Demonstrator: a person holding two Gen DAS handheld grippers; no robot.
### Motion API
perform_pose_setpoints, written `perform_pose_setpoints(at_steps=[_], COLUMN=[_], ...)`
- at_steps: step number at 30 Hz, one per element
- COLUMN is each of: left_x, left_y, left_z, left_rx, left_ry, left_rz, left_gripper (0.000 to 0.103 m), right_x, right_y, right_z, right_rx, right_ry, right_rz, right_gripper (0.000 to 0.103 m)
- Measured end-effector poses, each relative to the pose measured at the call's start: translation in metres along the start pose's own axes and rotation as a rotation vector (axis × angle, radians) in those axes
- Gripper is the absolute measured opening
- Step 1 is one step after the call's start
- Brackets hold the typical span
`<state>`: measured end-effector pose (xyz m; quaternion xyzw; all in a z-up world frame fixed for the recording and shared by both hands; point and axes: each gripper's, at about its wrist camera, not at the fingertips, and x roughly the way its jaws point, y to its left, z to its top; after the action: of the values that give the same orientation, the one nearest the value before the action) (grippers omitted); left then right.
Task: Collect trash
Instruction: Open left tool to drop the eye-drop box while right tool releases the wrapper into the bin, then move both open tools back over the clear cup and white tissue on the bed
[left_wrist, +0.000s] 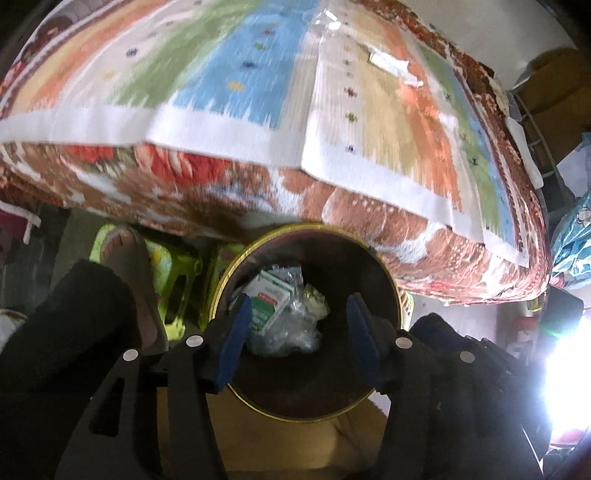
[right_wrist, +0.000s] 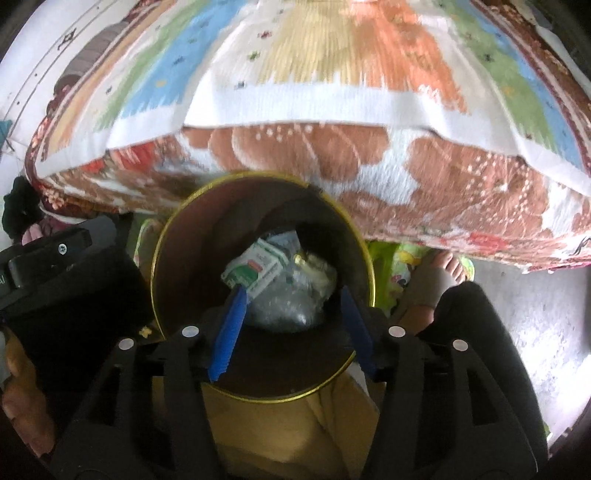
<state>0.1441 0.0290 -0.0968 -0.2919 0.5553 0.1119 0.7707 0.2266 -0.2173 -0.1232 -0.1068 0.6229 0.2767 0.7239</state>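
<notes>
A round trash bin (left_wrist: 380, 266) with a gold rim and dark inside stands on the floor against the bed. It also shows in the right wrist view (right_wrist: 173, 251). Inside lie a green and white carton (left_wrist: 271, 301) (right_wrist: 255, 267) and crumpled clear plastic (left_wrist: 291, 332) (right_wrist: 291, 299). My left gripper (left_wrist: 299, 306) is open and empty over the bin mouth. My right gripper (right_wrist: 291, 299) is open and empty over the same bin. A clear wrapper (left_wrist: 391, 62) lies on the bed's far side.
The bed (left_wrist: 236, 74) (right_wrist: 332, 55) with a striped cover and floral blanket fills the upper half. The person's feet (left_wrist: 129, 258) (right_wrist: 443, 273) stand on green slippers beside the bin. The left gripper's black body (right_wrist: 55, 266) is at left. Bags (left_wrist: 576, 236) at right.
</notes>
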Motion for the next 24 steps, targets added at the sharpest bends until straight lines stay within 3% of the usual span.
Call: perform_pose_setpoints(at_steps=[5,11,16,24], left_x=[-0.017,-0.039,-0.065,-0.066], left_y=[0.000,0.014,-0.006,-0.004], left_z=[0.015,0.035,0.051,0.091], left_rx=[0.013,-0.052,0.047,0.064], left_ry=[-0.061,-0.149,-0.277,-0.282], left_rz=[-0.008,-0.012,0.027,0.037], left_gripper=[0.062,0.064,0.075,0.076], right_x=[-0.019,-0.046,-0.067,-0.093], right_y=[0.001,0.004,0.005,-0.003], right_z=[0.011,0.024,0.033,0.055], right_rx=[-0.008,-0.026,-0.043,-0.043], right_ry=[-0.088,-0.197,-0.283,-0.405], right_rz=[-0.012,-0.009,-0.020,-0.043], right_gripper=[0.056,0.065,0.069,0.078])
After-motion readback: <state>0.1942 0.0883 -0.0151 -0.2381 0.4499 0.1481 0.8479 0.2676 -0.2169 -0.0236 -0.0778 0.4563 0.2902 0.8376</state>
